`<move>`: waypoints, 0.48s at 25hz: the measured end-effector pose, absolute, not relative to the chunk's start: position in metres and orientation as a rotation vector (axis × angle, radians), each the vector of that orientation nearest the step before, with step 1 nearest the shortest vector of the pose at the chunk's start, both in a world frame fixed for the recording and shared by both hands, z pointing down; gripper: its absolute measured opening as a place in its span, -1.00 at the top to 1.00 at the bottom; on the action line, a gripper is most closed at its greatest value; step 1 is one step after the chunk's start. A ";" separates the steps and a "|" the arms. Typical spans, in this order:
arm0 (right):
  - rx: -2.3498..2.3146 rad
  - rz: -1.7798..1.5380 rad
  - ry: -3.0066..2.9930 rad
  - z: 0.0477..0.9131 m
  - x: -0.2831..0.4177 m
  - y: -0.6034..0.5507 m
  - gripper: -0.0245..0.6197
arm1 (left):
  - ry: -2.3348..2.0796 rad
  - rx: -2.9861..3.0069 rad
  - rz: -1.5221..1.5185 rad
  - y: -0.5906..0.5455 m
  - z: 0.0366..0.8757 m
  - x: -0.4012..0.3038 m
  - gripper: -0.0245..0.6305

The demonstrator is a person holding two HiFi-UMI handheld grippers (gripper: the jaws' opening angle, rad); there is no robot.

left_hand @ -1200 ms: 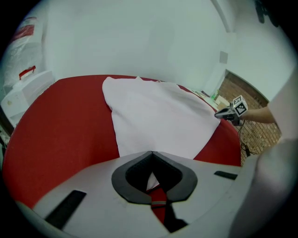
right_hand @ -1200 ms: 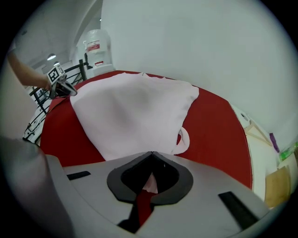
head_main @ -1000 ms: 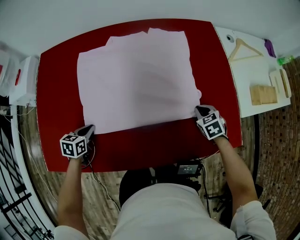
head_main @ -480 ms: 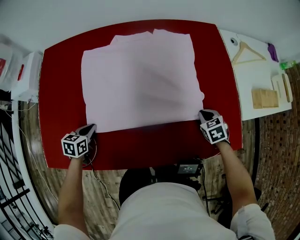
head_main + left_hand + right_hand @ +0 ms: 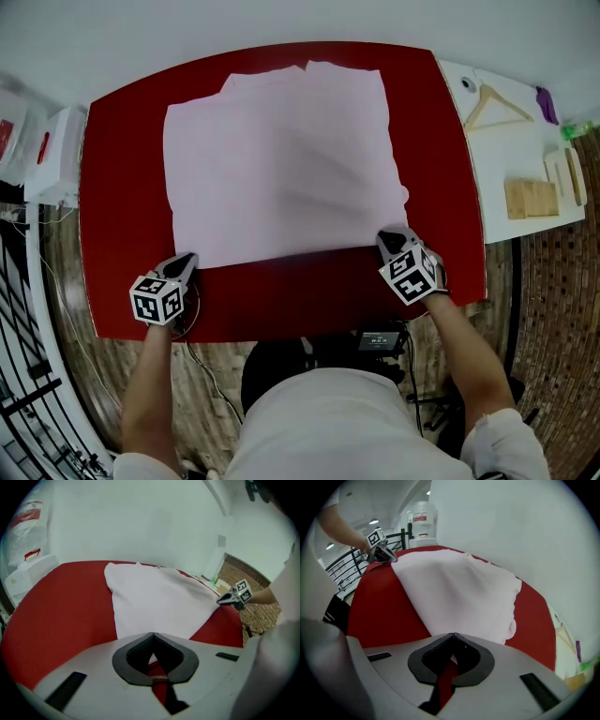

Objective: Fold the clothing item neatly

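A pale pink garment [image 5: 281, 159] lies spread flat on the red table [image 5: 122, 187]. My left gripper [image 5: 186, 260] is at its near left corner, jaws shut, tips at the hem [image 5: 153, 633]. My right gripper [image 5: 382, 236] rests on the near hem, a little in from the right corner, and is also shut [image 5: 453, 634]. A sliver of pale cloth shows under each pair of fingers, but I see no fold lifted or pinched. The garment [image 5: 159, 602] runs away from the left jaws toward the right gripper [image 5: 229, 598]. The left gripper [image 5: 389, 557] shows across the cloth [image 5: 459, 592].
A white side table [image 5: 487, 150] at the right carries a wooden hanger [image 5: 492, 101] and wooden blocks [image 5: 530, 197]. A white box [image 5: 56, 155] stands at the left. A black device [image 5: 375, 337] hangs under the table's near edge. A water dispenser [image 5: 423, 522] and railing stand beyond.
My right gripper has slid left along the near hem and rolled a little. The left gripper has stayed at its corner. The garment lies as before.
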State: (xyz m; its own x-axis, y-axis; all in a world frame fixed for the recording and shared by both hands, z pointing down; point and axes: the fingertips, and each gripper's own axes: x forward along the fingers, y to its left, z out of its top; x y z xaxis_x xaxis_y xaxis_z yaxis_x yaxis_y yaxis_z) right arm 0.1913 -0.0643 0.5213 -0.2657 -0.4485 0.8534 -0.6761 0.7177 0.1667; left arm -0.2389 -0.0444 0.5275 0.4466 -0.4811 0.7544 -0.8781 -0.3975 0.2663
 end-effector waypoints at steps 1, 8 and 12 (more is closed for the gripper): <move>0.869 0.294 -1.920 0.525 0.192 -0.060 0.88 | -1.133 2.026 0.768 -0.044 0.530 -0.240 0.91; 0.899 0.361 -1.945 0.527 0.198 -0.054 0.88 | -1.115 2.019 0.763 -0.044 0.533 -0.244 0.91; 0.900 0.357 -1.947 0.527 0.198 -0.046 0.88 | -1.131 2.016 0.768 -0.043 0.533 -0.245 0.91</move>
